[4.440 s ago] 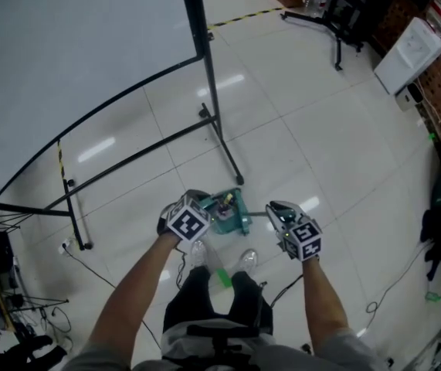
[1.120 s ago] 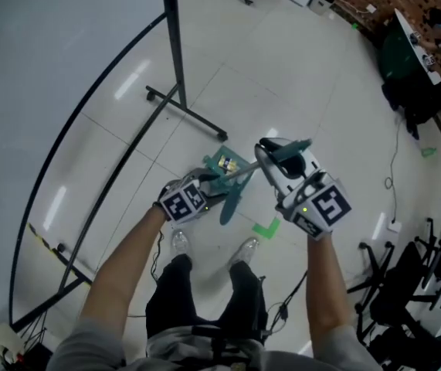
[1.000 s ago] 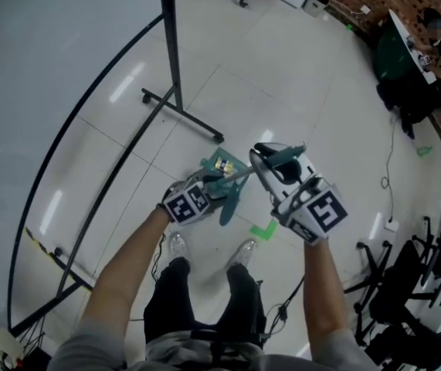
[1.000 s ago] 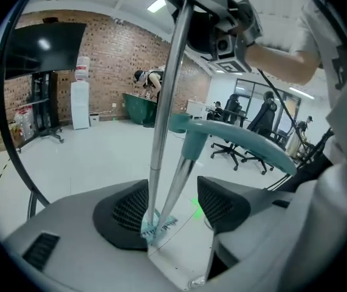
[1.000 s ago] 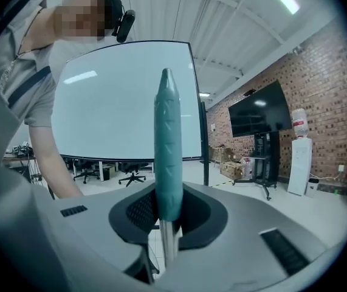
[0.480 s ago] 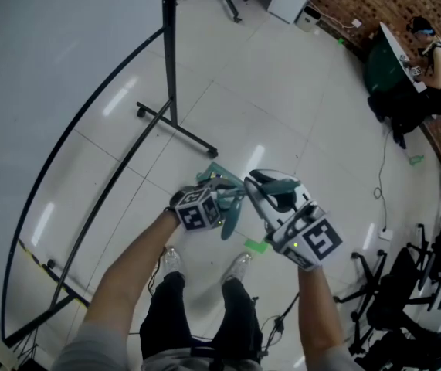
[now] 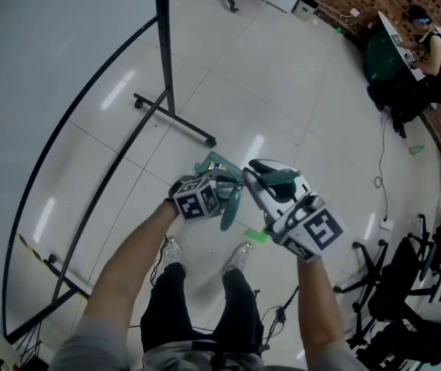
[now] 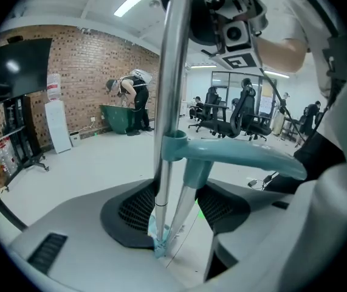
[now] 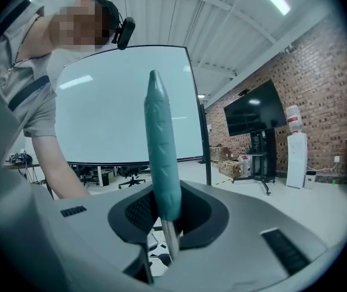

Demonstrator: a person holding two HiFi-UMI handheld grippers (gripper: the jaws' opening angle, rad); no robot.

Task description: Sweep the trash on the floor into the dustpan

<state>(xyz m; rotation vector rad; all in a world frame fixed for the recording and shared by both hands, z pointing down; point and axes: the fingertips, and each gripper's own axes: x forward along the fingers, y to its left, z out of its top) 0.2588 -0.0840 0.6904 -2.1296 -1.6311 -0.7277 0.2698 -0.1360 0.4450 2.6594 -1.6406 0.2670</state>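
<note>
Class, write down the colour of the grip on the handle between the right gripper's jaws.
The grip is teal; best seen in the right gripper view.

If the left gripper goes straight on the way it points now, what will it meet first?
The left gripper is shut on the metal pole and the teal stem beside it. Past them it points down at the floor, likely its first contact, near the dustpan; depth is unclear.
</note>
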